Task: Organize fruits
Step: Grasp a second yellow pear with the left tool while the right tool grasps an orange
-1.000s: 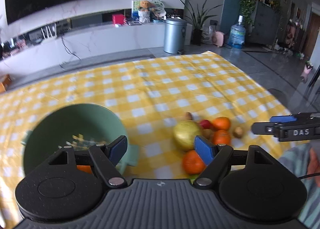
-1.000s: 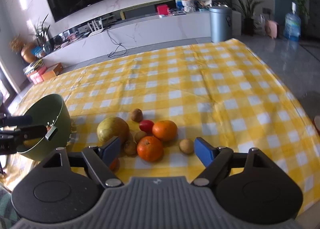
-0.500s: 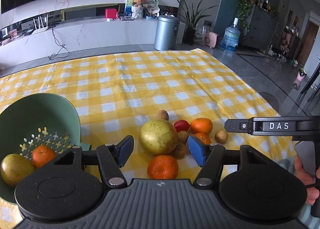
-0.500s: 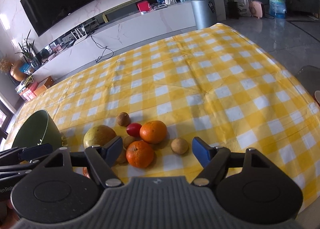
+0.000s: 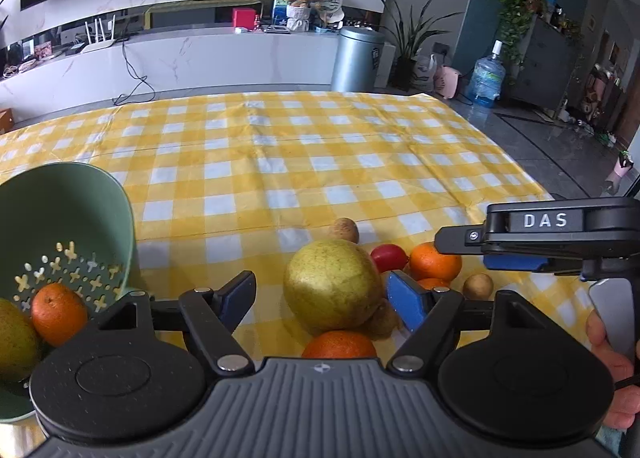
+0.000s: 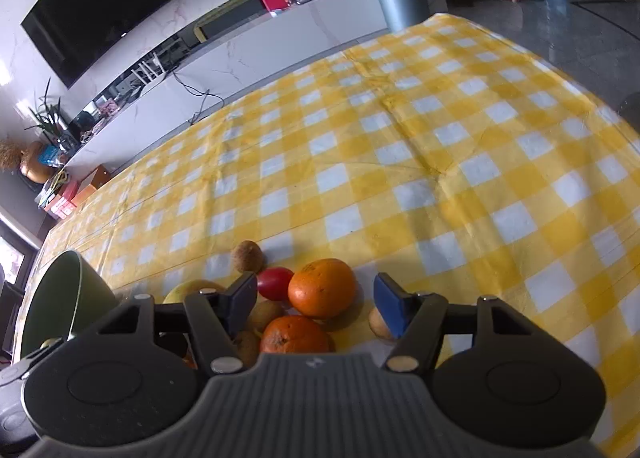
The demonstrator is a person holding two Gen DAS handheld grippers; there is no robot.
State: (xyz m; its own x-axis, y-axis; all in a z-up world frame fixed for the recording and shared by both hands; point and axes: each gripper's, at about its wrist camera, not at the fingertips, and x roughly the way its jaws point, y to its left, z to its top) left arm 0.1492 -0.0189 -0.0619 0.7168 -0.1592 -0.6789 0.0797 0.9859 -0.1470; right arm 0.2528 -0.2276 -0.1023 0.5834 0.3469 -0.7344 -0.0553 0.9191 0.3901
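A pile of fruit lies on the yellow checked cloth: a big yellow-green pomelo (image 5: pixel 333 290), several oranges (image 6: pixel 322 288), a red tomato (image 6: pixel 274 282) and small brown kiwis (image 6: pixel 247 256). My left gripper (image 5: pixel 322 298) is open, its jaws on either side of the pomelo, apart from it. My right gripper (image 6: pixel 316 296) is open just above the oranges; it also shows from the side in the left wrist view (image 5: pixel 520 246). A green colander (image 5: pixel 60 225) at the left holds an orange (image 5: pixel 59 314) and a yellow-green fruit (image 5: pixel 14 338).
The table's right edge drops to a grey tiled floor (image 5: pixel 560 145). The colander also shows in the right wrist view (image 6: pixel 60 298), left of the pile. Checked cloth (image 6: pixel 400 137) stretches beyond the fruit.
My left gripper swung from over the colander rightward and closed in on the pomelo. My right gripper dropped lower and nearer to the oranges.
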